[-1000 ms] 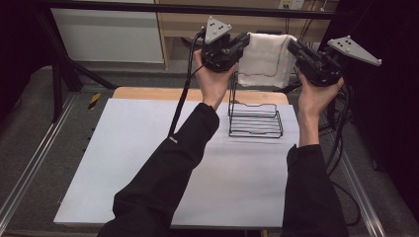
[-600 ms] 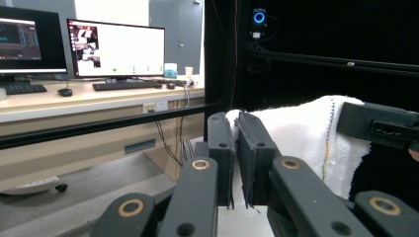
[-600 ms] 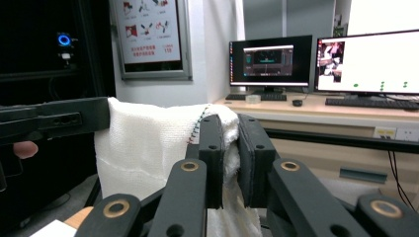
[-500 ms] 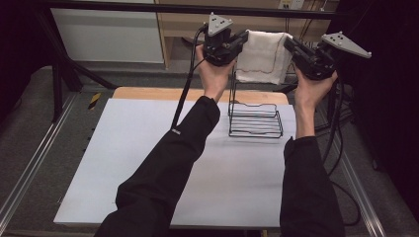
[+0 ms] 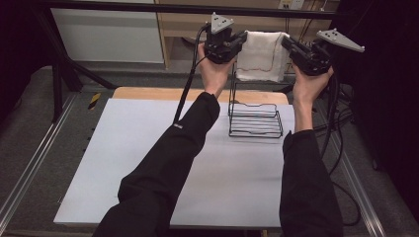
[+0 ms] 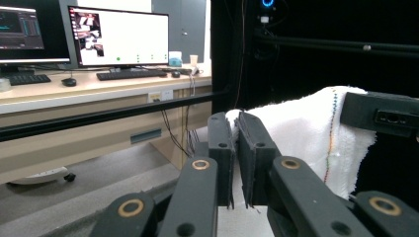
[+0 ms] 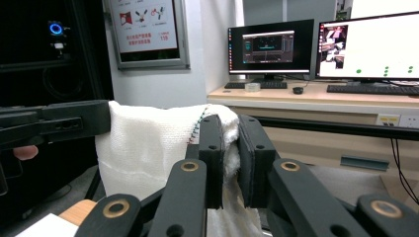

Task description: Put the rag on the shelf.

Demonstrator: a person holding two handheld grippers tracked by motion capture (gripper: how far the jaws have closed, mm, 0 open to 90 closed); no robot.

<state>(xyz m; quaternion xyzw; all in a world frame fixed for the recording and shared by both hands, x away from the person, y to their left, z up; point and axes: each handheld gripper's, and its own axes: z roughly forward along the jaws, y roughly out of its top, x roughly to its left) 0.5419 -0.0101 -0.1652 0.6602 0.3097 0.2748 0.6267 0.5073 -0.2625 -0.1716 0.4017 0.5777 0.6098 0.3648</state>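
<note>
A white towel [image 5: 261, 55] hangs stretched in the air above the far end of the wire rack [image 5: 255, 120], well clear of it. The left gripper [image 5: 238, 41] pinches 1 top corner of the towel, its jaws clenched on the cloth. The right gripper [image 5: 288, 44] clamps the other top corner the same way. The rack stands on the white table [image 5: 123, 163].

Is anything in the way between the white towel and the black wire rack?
Nothing visible. The left gripper and right gripper each pinch a top corner of the white woven towel, holding it stretched above the black wire rack on the white table, with open air below.
</note>
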